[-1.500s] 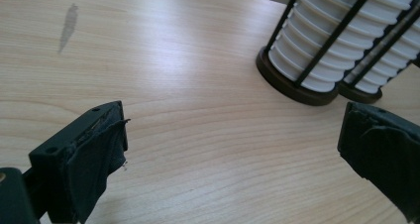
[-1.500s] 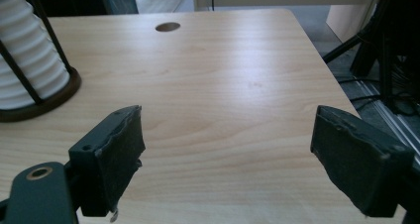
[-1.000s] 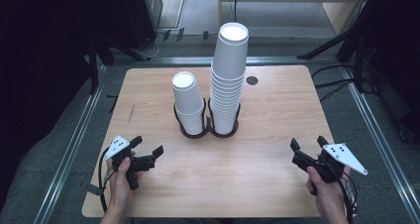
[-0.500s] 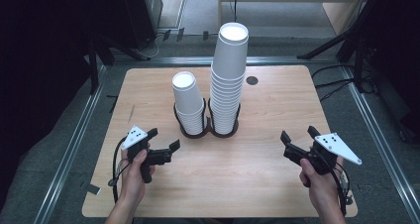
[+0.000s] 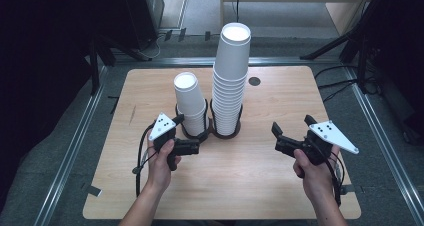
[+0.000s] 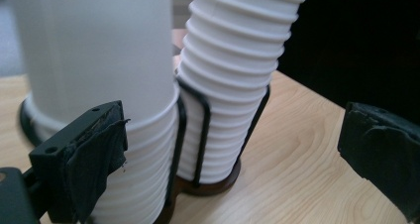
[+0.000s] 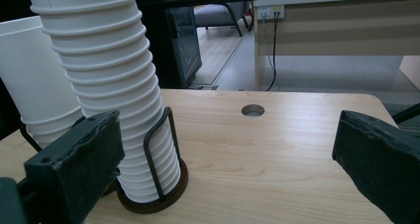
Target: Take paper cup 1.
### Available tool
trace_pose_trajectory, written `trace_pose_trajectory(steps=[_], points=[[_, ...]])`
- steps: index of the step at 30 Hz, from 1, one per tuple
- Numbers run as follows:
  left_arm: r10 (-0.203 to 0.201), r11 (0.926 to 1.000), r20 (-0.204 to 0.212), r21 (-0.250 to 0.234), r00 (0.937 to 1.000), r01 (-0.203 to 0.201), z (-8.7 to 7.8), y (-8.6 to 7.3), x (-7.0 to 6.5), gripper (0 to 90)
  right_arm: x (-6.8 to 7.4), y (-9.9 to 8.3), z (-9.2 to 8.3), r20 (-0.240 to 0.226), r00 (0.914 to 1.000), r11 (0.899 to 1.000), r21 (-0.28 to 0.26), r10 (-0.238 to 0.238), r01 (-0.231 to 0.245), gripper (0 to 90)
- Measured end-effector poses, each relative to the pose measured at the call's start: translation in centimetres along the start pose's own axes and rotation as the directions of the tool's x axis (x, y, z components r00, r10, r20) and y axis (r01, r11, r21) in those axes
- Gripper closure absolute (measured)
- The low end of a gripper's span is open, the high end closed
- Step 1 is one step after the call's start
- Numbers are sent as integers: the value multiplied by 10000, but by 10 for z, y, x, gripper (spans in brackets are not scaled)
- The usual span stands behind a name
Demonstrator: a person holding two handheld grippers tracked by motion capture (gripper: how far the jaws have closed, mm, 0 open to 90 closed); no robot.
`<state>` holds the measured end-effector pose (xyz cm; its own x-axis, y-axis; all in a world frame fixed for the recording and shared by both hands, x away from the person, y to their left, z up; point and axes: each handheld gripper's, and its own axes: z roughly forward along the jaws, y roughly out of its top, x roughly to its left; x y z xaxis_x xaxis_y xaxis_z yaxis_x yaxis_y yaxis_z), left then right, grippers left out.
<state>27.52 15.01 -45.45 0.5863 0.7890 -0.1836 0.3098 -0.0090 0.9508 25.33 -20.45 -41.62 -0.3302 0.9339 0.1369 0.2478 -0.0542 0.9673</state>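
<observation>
1. From the high view I see my left gripper (image 5: 192, 132) just beside the short stack of white paper cups (image 5: 190, 102), which stands upright in a dark wire holder with a round base (image 5: 200, 134) near the middle of the light wooden table (image 5: 240, 181).
2. In the left gripper view its jaws stand wide apart with nothing pressed between them; one pad (image 6: 101, 149) sits very near the short stack's wall (image 6: 99, 60), though I cannot tell whether it touches.
3. The tall ribbed stack of white paper cups (image 5: 231, 81) stands in the adjoining ring, touching-close to the short one.
4. My right gripper (image 5: 292, 131) hangs over bare table, well apart from the tall stack; its jaws have just been opening and stand wide, holding nothing.
</observation>
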Motion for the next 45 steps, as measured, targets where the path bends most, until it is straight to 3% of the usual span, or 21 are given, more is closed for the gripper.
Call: trace_pose_trajectory(steps=[2,9,22,27,36,41,45], points=[[44,10000,32,-44,10000,-44,2,1,-2,0,6,4,2,133,9995,9996,23,-272,272,0],[478,9988,-135,-90,9988,-479,22,6,-15,0,19,15,9,-41,9997,9997,-53,-235,235,0],[625,9978,-180,-211,9979,-629,49,6,-26,0,40,43,22,-230,9984,9979,-396,-526,517,0],[816,9961,-383,-313,9959,-828,58,6,-31,0,46,50,29,-275,9982,9978,-416,-527,516,0],[1073,9916,-1129,-604,9878,-1146,74,8,-37,0,54,61,41,-425,9968,9968,-454,-672,652,0],[1273,9861,-1725,-839,9768,-1433,83,14,-41,0,60,67,49,-588,9956,9967,-403,-732,709,0],[1335,9837,-1839,-951,9738,-1528,88,16,-43,0,64,72,54,-689,9955,9971,-428,-657,629,0]])
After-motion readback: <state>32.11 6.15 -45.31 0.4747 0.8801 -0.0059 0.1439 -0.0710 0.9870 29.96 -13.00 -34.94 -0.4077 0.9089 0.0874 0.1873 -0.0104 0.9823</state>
